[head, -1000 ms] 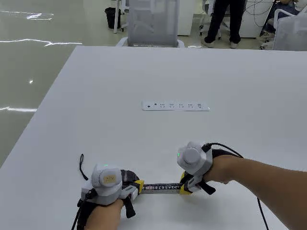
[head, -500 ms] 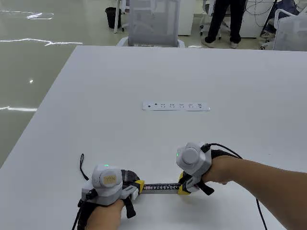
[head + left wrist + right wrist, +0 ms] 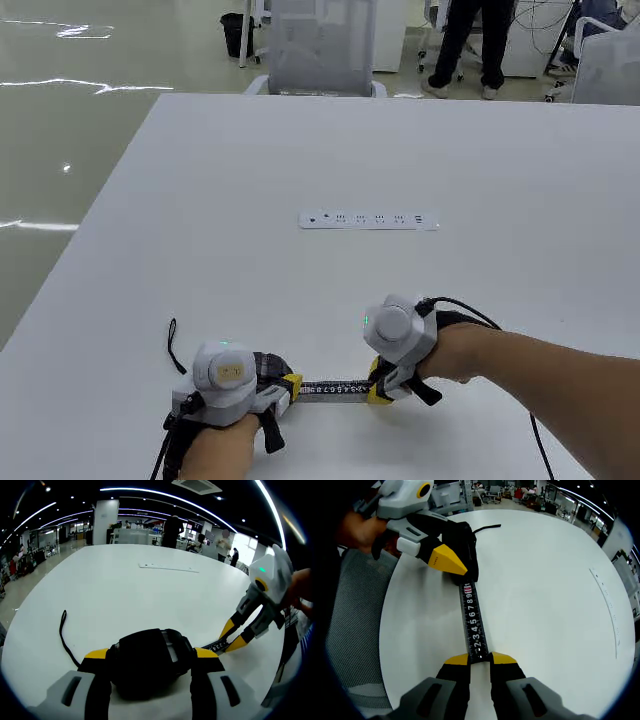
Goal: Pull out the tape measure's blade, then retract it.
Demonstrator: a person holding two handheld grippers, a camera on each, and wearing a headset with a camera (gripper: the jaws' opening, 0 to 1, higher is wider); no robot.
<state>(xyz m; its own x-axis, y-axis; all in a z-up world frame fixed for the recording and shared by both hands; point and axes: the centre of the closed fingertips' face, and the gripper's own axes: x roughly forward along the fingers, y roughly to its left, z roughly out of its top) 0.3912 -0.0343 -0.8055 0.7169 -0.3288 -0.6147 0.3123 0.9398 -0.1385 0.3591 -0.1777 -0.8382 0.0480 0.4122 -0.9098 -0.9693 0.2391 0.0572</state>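
Near edge of white table (image 3: 350,150): left gripper (image 3: 283,390), jaws clamped on either side of the black tape measure case (image 3: 150,662), which sits on the tabletop. Black wrist strap (image 3: 64,635) trails from the case, loose on the table to its left. Right gripper (image 3: 479,658) just to the right, jaws pressed together on the free end of the blade (image 3: 472,615). A short run of blade is out, flat and straight between case and right jaws, numerals facing up. Mid-table, well apart: white power strip (image 3: 368,220), lying crosswise. Beyond far edge: grey chair (image 3: 320,45), then a person standing (image 3: 465,45).
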